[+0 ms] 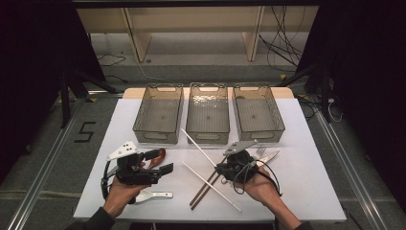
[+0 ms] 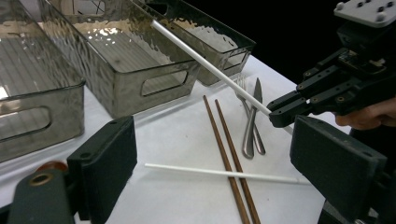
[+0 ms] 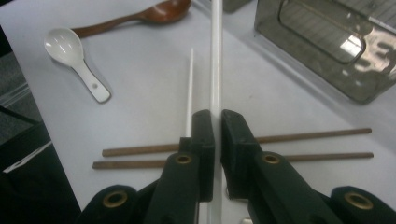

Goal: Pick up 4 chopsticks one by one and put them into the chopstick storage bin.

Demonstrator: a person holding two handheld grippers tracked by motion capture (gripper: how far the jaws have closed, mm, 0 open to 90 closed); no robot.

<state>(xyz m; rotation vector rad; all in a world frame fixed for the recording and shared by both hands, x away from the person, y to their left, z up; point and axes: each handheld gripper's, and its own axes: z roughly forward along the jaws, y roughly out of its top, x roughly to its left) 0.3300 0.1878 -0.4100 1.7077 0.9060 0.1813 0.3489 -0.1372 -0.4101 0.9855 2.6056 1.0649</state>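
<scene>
My right gripper (image 1: 221,167) (image 3: 217,126) is shut on one end of a white chopstick (image 3: 216,56) (image 1: 198,146). The stick is lifted off the table and slants up toward the middle bin (image 1: 207,129). In the left gripper view the same stick (image 2: 205,63) runs from the right gripper (image 2: 282,112) over the bins. A second white chopstick (image 1: 210,187) (image 2: 219,173) lies flat on the table across a pair of brown chopsticks (image 1: 205,188) (image 3: 308,145). My left gripper (image 1: 160,161) (image 2: 215,168) stands open at the table's left, nothing between its jaws.
Three clear grey bins (image 1: 159,129) (image 1: 260,132) stand in a row at the back, all empty. A fork and knife (image 1: 264,153) (image 2: 250,126) lie by the right hand. A white spoon (image 1: 154,195) (image 3: 74,58) and a brown wooden spoon (image 3: 149,14) lie at the left.
</scene>
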